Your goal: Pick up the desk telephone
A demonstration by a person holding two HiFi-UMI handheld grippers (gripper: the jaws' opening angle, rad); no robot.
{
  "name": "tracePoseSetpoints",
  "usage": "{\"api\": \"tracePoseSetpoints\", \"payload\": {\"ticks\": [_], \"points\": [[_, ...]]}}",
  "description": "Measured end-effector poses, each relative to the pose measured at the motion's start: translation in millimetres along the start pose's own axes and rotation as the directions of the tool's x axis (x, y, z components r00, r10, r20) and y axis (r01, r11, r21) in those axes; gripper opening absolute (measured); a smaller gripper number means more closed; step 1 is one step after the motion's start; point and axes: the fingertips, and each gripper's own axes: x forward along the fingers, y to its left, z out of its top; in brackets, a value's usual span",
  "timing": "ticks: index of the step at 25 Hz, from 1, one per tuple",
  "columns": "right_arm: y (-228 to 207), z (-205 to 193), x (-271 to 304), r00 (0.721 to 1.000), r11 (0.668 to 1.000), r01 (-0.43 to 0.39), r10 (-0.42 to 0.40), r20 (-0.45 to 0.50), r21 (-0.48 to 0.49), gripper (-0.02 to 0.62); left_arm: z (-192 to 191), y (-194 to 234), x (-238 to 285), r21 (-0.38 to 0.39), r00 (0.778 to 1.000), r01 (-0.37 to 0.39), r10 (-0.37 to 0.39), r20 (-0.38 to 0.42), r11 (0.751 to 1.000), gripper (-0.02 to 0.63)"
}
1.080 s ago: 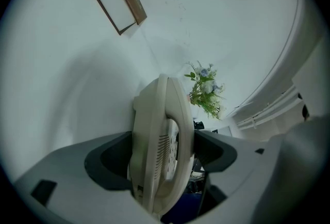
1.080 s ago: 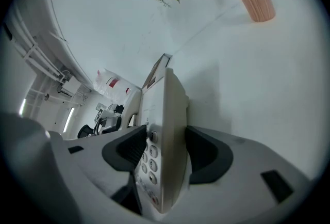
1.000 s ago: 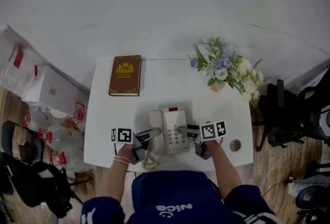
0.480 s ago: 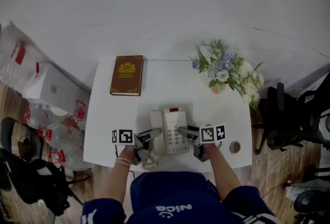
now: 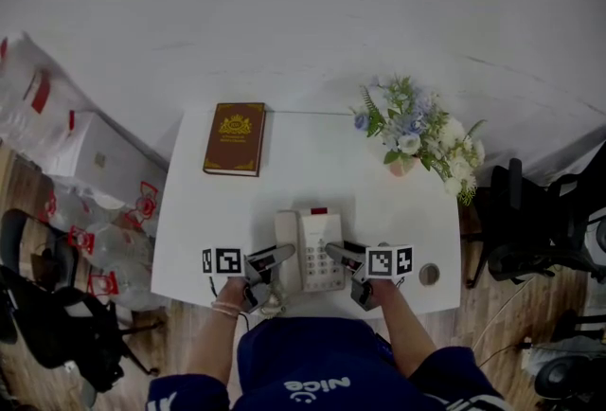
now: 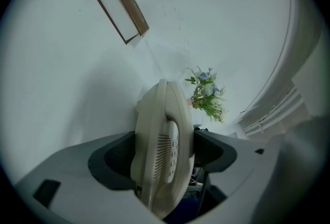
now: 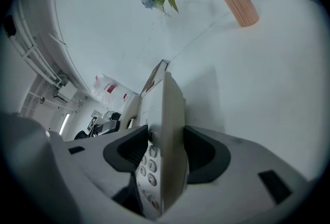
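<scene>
The cream desk telephone (image 5: 309, 248) lies near the front edge of the white table (image 5: 303, 163). My left gripper (image 5: 277, 255) is shut on its handset side; in the left gripper view the handset (image 6: 164, 130) fills the gap of that gripper (image 6: 162, 155), with both pads against it. My right gripper (image 5: 337, 253) grips the keypad side. Its jaws have just been closing, and the keypad edge (image 7: 172, 109) sits pressed between the pads of that gripper (image 7: 161, 155). I cannot tell whether the phone is off the table.
A brown book (image 5: 234, 138) lies at the table's far left. A vase of flowers (image 5: 415, 133) stands at the far right, and a small round object (image 5: 429, 274) sits by the near right corner. Office chairs (image 5: 516, 220) and plastic bags (image 5: 85, 163) flank the table.
The telephone and both grippers have shifted slightly toward the table's near edge. Both grips have stayed on the phone.
</scene>
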Motion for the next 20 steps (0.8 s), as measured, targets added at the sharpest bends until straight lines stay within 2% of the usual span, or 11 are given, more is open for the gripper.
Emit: {"api": "tracePoseSetpoints", "payload": {"ticks": [9,15,20], "points": [[26.8,3.3,-17.3,0.998,0.999,0.001,0.002,0.059,-0.040,0.233,0.0,-26.5,-15.4,0.071,0.999,0.030,-0.032,0.032,0.997,0.364],[51.0,-2.2,-33.7,0.992,0.999,-0.002,0.008,0.126,-0.052,0.233,-2.7,-42.8,-33.9,0.132,0.999,0.009,-0.015,0.042,0.991,0.364],[71.5,-3.0,-51.3,0.983,0.997,0.006,0.008,0.183,-0.079,0.232,-8.9,-63.2,-43.1,0.147,0.997,0.052,-0.059,0.041,0.988,0.364]]}}
